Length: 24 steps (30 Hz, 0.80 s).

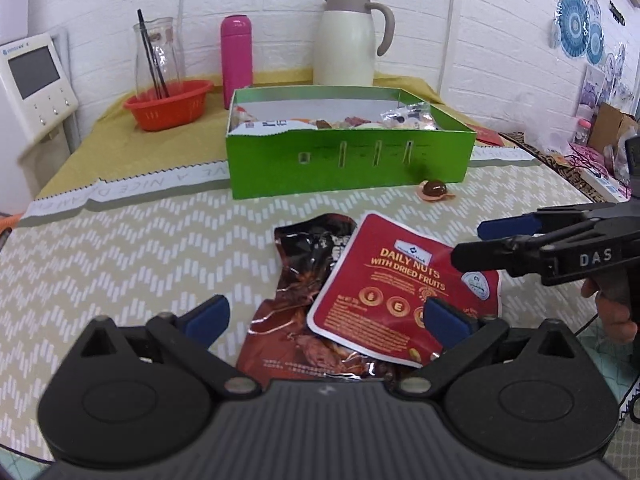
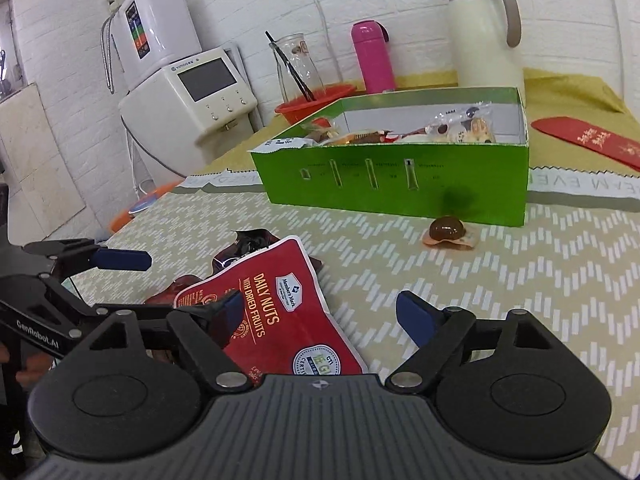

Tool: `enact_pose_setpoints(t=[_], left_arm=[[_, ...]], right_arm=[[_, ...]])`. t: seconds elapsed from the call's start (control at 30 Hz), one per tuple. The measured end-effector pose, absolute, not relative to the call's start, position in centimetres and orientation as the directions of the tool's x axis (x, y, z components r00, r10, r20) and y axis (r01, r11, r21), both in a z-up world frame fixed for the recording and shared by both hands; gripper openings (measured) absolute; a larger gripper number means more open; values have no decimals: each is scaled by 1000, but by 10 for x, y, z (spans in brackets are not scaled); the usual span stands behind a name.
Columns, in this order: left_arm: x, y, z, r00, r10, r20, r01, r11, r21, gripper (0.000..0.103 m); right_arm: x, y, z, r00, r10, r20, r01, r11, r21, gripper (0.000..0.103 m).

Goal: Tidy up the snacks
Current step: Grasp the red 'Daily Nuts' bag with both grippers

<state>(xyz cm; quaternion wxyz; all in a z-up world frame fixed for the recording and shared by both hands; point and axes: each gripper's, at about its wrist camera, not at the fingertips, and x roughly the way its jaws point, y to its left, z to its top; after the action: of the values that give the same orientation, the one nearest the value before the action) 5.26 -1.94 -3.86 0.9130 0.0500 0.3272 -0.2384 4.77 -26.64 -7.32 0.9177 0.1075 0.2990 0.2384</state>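
Two tools nearest, both released and clamping nothing. Left hand-held gripper (image 1: 328, 314) spread wide, tilted down over the loose packs. Right hand-held gripper (image 2: 322, 312) spread likewise, reaching in from the left one's right side.

Between and just ahead of the left jaws: red nut pouch (image 1: 400, 280), flat on the worktop (image 1: 120, 260), face up, overlapping a crumpled dark pouch (image 1: 304, 264) underneath. Probably the next pick, the nut pouch being on top and free to lift; wide jaws suited to a flat, broad pack, though its thin edge is likely to slip unless pinched at a corner.

Further ahead, slightly to the right: small wrapped sweet (image 1: 434, 190), alone on the worktop, just short of the box wall. Looks left out, not yet sorted.

Beyond that: green box (image 1: 348, 160), open-topped, already holding several snack packs. Evidently the collecting place, set square in front for an easy drop from either side.

Farthest, against the wall: orange basket (image 1: 168, 104), pink flask (image 1: 237, 56), cream jug (image 1: 348, 40), no part of the sorting.
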Motion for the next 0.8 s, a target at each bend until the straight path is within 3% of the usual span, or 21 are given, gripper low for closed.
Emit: enact_pose_setpoints(t=[0.17, 0.3, 0.37, 0.43, 0.47, 0.53, 0.57, 0.63, 0.8], left_arm=[[50, -24, -45, 630, -485, -607, 523, 842, -130, 103], [57, -30, -57, 578, -500, -645, 528, 832, -171, 103], [57, -29, -58, 580, -515, -631, 530, 827, -189, 103], [58, -24, -57, 578, -548, -605, 530, 816, -233, 103], [59, -21, -56, 577, -560, -594, 523, 812, -259, 103], [62, -15, -56, 568, -581, -583, 508, 805, -308, 102], [63, -13, -56, 570, -586, -576, 498, 804, -325, 102], [64, -8, -56, 574, -593, -565, 485, 802, -348, 96], [60, -8, -53, 580, -573, -579, 496, 812, -307, 84]], right_arm=[[50, -262, -77, 682, 514, -521, -389, 857, 336, 103], [43, -251, -77, 666, 525, -529, -447, 849, 281, 103], [42, -248, -76, 641, 558, -527, -477, 827, 297, 95], [41, -245, -75, 624, 577, -526, -494, 814, 307, 76], [39, -244, -74, 633, 568, -525, -489, 820, 297, 72], [37, -245, -72, 636, 570, -521, -490, 819, 298, 44], [37, -246, -71, 633, 576, -517, -487, 816, 312, 35], [37, -251, -72, 617, 601, -508, -473, 799, 371, 8], [29, -257, -79, 607, 630, -485, -438, 774, 457, 5]])
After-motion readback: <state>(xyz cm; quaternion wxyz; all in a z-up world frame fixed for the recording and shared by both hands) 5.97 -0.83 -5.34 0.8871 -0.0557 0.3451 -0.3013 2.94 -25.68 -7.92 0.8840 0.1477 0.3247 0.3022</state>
